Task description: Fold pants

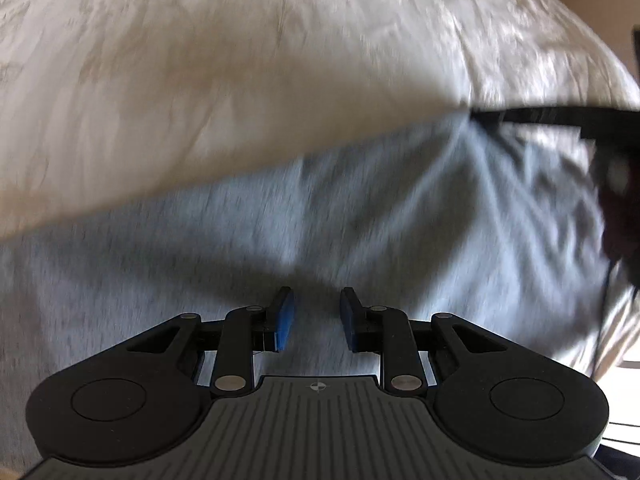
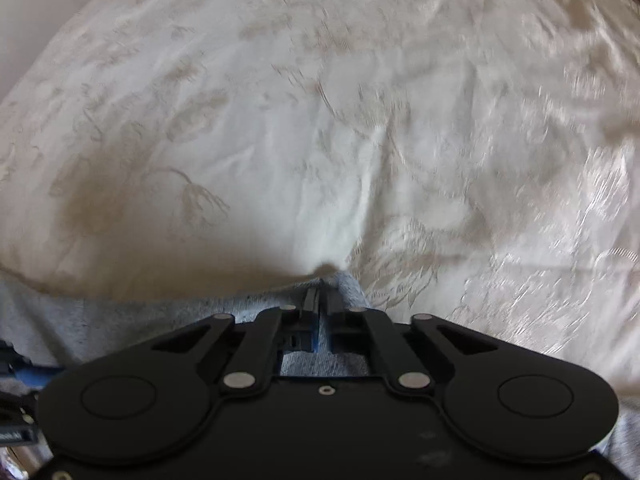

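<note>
Pinching grey pants (image 2: pixel 324 284) edge, right gripper (image 2: pixel 320 304) jaws clenched, left gripper (image 1: pixel 316 316) jaws released above fabric.

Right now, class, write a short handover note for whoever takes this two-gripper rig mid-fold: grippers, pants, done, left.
Left gripper: open, holding nothing, over the grey pants.
Right gripper: shut on a pinch of the pants' edge, which shows as a dark gripper at the right of the left wrist view.
Pants lie on the cream bedspread, creased toward the pinch.
Done: edge gripped. Left: no finished fold shows; views blurred.
</note>
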A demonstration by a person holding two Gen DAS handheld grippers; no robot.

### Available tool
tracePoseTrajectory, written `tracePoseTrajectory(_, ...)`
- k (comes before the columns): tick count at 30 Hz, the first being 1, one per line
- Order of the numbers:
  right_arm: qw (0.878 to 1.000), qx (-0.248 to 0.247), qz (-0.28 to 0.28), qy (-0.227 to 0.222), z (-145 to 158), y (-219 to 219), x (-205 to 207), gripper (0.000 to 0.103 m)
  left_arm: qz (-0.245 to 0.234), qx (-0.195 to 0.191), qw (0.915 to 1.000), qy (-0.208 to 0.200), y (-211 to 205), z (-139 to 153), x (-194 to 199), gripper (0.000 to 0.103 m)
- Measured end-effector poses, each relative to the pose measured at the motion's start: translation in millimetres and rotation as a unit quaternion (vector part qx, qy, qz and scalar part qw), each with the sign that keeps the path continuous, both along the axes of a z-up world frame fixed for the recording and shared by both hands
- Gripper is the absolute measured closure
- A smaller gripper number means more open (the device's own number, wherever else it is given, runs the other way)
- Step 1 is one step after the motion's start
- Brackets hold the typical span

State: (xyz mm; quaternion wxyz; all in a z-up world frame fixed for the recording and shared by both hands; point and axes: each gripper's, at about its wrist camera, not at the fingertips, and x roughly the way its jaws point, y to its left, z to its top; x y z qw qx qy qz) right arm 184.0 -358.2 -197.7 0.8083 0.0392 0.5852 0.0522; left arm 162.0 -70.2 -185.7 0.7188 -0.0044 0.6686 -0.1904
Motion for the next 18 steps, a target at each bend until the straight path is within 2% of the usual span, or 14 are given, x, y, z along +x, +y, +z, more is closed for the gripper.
tracePoseTrajectory(1, 1.000, 0.000, 0.000, -0.009, 6.0, -1.3, -2.6, 0.071, -0.002, 0.000, 1.0000, 0.004, 4.0, -1.9, -6.4, 0.078)
tracePoseTrajectory(2, 1.000, -0.002, -0.002, -0.018, 11.1, -3.5, -5.4, 0.042, -0.004, -0.001, 1.0000, 0.008, 7.3, -2.5, -11.7, 0.078)
tracePoseTrajectory(3, 1.000, -0.008, -0.006, -0.023, 14.3, -5.1, -6.3, 0.034, -0.005, -0.003, 0.9999, 0.010, 11.7, -2.1, -15.9, 0.078)
tracePoseTrajectory(4, 1.000, -0.010, -0.006, -0.025, 15.0, -6.9, -6.7, 0.032, -0.007, -0.004, 0.9999, 0.012, 14.3, -2.3, -20.4, 0.078)
tracePoseTrajectory(7, 1.000, 0.005, 0.006, 0.002, 3.3, -11.7, -4.6, 0.033, -0.024, 0.000, 0.9996, 0.016, 14.1, -2.7, -30.5, 0.078)
tracePoseTrajectory(8, 1.000, 0.009, 0.012, 0.014, -2.6, -9.7, -5.0, 0.050, -0.028, 0.001, 0.9995, 0.016, 13.6, -2.6, -33.6, 0.078)
tracePoseTrajectory(10, 0.999, 0.015, 0.025, 0.029, -11.9, -6.7, -3.1, 0.094, -0.030, 0.002, 0.9993, 0.022, 16.6, -3.5, -40.0, 0.077)
tracePoseTrajectory(12, 0.999, -0.012, 0.041, 0.019, -8.2, -1.6, -2.4, 0.096, -0.033, 0.002, 0.9990, 0.029, 17.2, -4.6, -46.3, 0.077)
tracePoseTrajectory(14, 0.999, -0.027, 0.022, 0.020, -12.0, -3.6, -0.4, 0.096, -0.049, 0.006, 0.9981, 0.037, 15.8, -6.8, -54.3, 0.076)
tracePoseTrajectory(16, 0.999, -0.030, 0.003, 0.019, -12.0, -1.1, -0.9, 0.092, -0.082, 0.016, 0.9959, 0.035, 10.4, -5.7, -60.8, 0.075)
tracePoseTrajectory(18, 0.999, -0.035, -0.016, -0.008, 0.9, 3.0, -8.8, 0.085, -0.107, 0.022, 0.9938, 0.022, 6.6, 0.2, -65.7, 0.075)
